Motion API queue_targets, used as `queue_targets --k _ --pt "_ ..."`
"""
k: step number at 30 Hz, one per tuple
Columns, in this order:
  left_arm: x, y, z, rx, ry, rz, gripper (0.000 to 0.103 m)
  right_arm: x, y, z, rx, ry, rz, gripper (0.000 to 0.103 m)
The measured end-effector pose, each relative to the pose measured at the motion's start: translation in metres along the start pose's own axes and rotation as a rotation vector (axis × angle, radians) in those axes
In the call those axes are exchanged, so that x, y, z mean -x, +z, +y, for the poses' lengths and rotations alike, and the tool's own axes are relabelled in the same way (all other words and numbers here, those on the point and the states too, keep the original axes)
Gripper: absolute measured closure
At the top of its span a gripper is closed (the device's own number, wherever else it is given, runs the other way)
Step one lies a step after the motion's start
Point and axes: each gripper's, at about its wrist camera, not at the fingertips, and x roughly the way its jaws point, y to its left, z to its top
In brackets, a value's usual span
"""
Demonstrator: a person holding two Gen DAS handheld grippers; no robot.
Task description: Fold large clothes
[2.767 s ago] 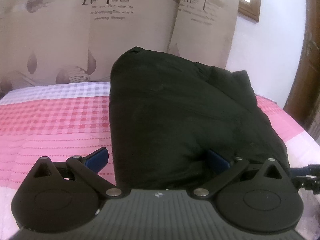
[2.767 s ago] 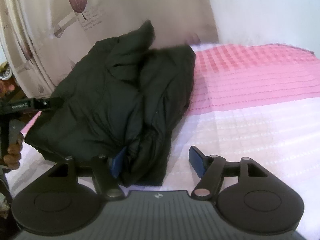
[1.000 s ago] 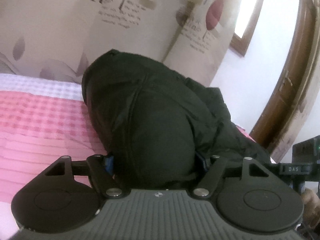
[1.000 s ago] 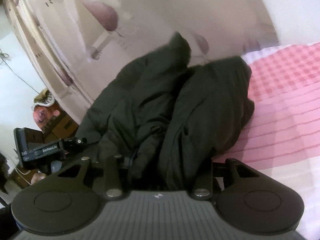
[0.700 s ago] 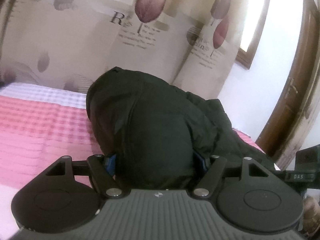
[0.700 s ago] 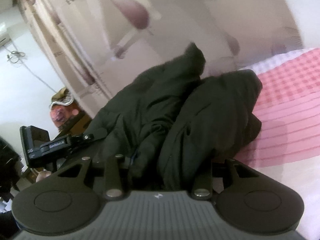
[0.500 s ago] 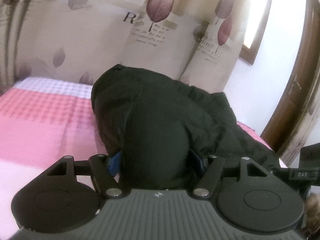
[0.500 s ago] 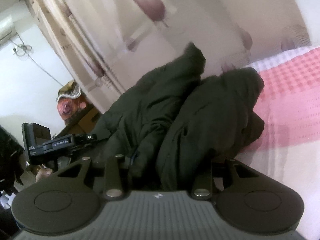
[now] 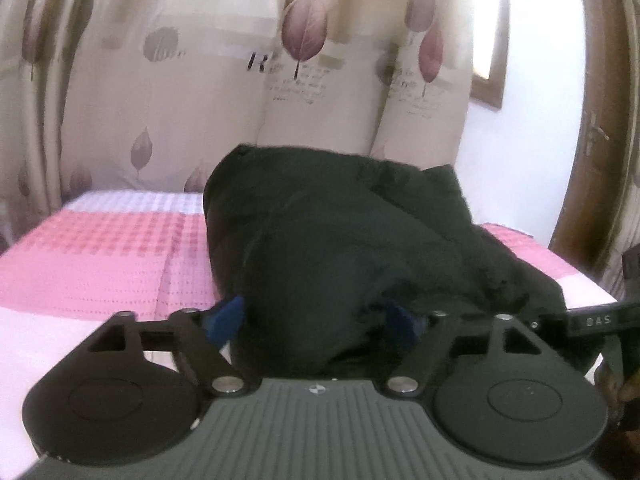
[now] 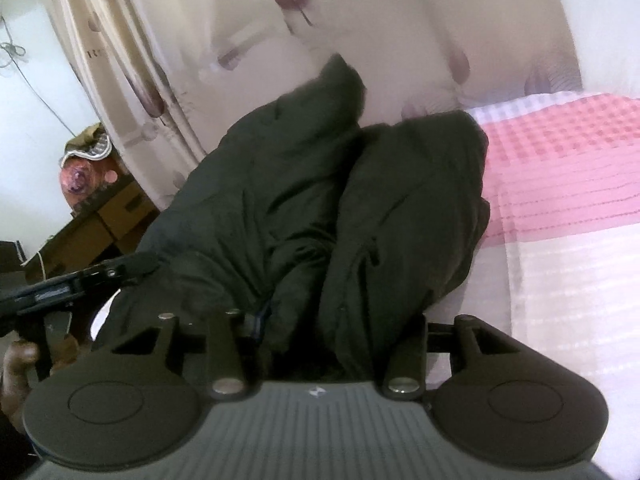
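Observation:
A bulky black jacket [image 9: 340, 248] lies bunched on the pink checked bed cover [image 9: 104, 256]. My left gripper [image 9: 316, 320] straddles its near fold and its jaws are opening. The left blue pad [image 9: 226, 316] stands just off the fabric, and the other pad is half hidden. In the right wrist view the black jacket [image 10: 320, 200] fills the middle. My right gripper [image 10: 320, 328] has a thick fold between its fingers [image 10: 224, 336]. Its pads are buried in the cloth and its jaws are starting to open.
Leaf-print curtains [image 9: 200, 100] hang behind the bed. A brown door [image 9: 592, 128] stands at the right. The right tool [image 9: 592, 320] shows beside the jacket. The left tool [image 10: 60, 288] is in a hand [image 10: 20, 360], and a wooden cabinet [image 10: 100, 220] stands beyond it.
Both grippers slid sideways along the bed with the jacket. The left jaws widened and its left blue pad came clear of the fabric. The right fingers spread slightly.

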Motion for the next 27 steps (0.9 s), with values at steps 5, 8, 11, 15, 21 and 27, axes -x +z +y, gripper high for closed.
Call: queue_targets --k 5,8,11,15,21,27 --pt "0.019 -0.001 -0.013 -0.046 0.092 -0.105 0.0 0.0 0.0 0.012 0.049 -0.061 -0.004 0.051" --pt "0.026 0.0 -0.02 -0.069 0.183 -0.135 0.0 0.002 0.0 0.016 0.066 -0.084 -0.007 0.048" --pt "0.03 0.003 -0.025 -0.096 0.264 -0.149 0.0 0.005 0.002 0.02 0.068 -0.113 -0.009 0.043" --pt "0.034 0.009 -0.028 -0.096 0.33 -0.167 0.0 0.013 0.004 0.032 0.106 -0.172 -0.011 0.036" --pt "0.047 0.019 -0.038 -0.093 0.429 -0.213 0.0 0.034 0.005 0.051 0.178 -0.28 -0.055 0.025" --pt "0.07 0.023 -0.055 -0.076 0.535 -0.342 0.0 0.068 0.005 0.08 0.268 -0.356 -0.187 0.01"
